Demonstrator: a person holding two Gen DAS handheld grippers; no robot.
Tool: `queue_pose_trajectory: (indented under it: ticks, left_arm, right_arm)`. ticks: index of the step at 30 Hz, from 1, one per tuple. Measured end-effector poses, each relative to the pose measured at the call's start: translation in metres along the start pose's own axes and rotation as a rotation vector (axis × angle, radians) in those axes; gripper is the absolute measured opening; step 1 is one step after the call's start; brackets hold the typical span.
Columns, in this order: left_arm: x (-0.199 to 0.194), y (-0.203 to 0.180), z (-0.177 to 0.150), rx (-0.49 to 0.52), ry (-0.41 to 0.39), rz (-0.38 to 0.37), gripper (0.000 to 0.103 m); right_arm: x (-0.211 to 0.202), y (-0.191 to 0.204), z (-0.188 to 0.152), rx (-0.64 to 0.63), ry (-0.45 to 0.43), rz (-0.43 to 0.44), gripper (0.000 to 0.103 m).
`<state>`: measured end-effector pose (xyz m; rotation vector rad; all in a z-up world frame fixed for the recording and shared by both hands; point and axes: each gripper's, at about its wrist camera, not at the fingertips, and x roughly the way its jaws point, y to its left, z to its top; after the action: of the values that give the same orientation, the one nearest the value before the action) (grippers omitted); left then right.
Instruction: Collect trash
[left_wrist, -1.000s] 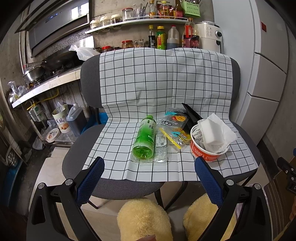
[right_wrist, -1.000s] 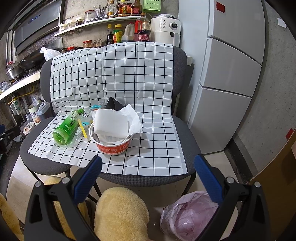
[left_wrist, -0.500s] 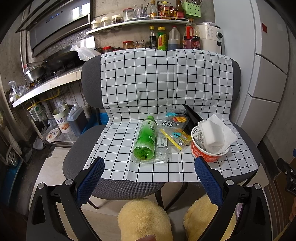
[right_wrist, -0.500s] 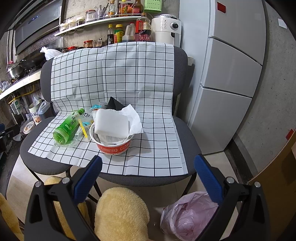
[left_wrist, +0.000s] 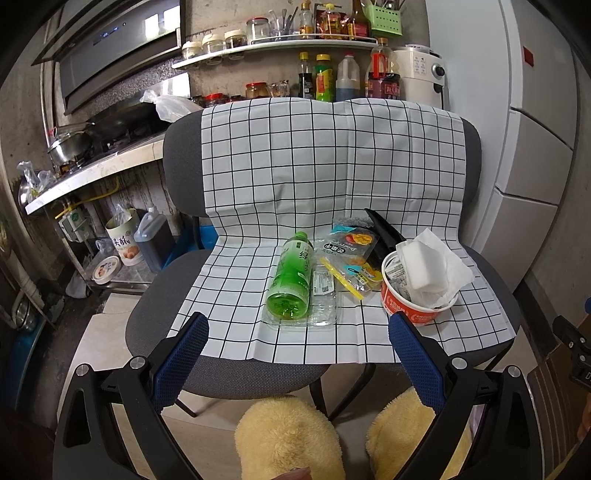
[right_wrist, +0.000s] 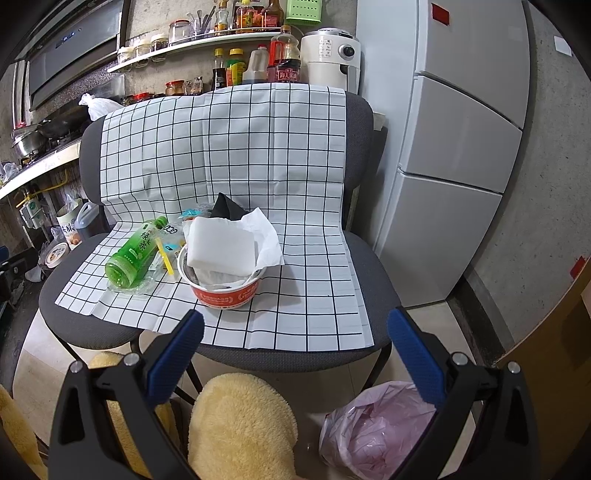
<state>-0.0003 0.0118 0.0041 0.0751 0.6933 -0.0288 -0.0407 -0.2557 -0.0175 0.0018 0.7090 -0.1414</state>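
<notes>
Both views sit slightly nearer the chair than a second ago; trash itself unmoved. My left gripper (left_wrist: 297, 326) has its blue fingers (left_wrist: 183, 345) spread wide, holding nothing, hanging short of the seat's front edge. Right gripper (right_wrist: 295, 328) same: fingers (right_wrist: 413, 345) wide, empty, touching nothing.

Beyond them, a grey chair (left_wrist: 147, 328) draped with a white checked cloth (left_wrist: 314, 166). On the seat: green bottle (left_wrist: 290, 280) lying on its side on a clear plastic tray (left_wrist: 325, 295), snack wrappers (left_wrist: 351, 251) just beside it, then a red paper bowl (right_wrist: 221, 291) stuffed with white tissue (right_wrist: 225, 247). A black piece (left_wrist: 384, 232) behind the bowl, can't tell what it is.

Pink trash bag (right_wrist: 369, 435) on the floor right of the chair, partly cut off by my right fingers. Yellow fuzzy slippers (left_wrist: 288, 435) below. Fridge (right_wrist: 461, 147) at right, kitchen bench (left_wrist: 92, 173) and bottle shelf (left_wrist: 277, 44) behind.
</notes>
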Motion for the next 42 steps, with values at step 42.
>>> queue_pose_trajectory:
  ticks: [42]
  left_arm:
    - [0.124,-0.005,-0.036,0.014,0.212,0.048,0.096]
  right_arm:
    - [0.103,0.042,0.01,-0.082,-0.015,0.259,0.097]
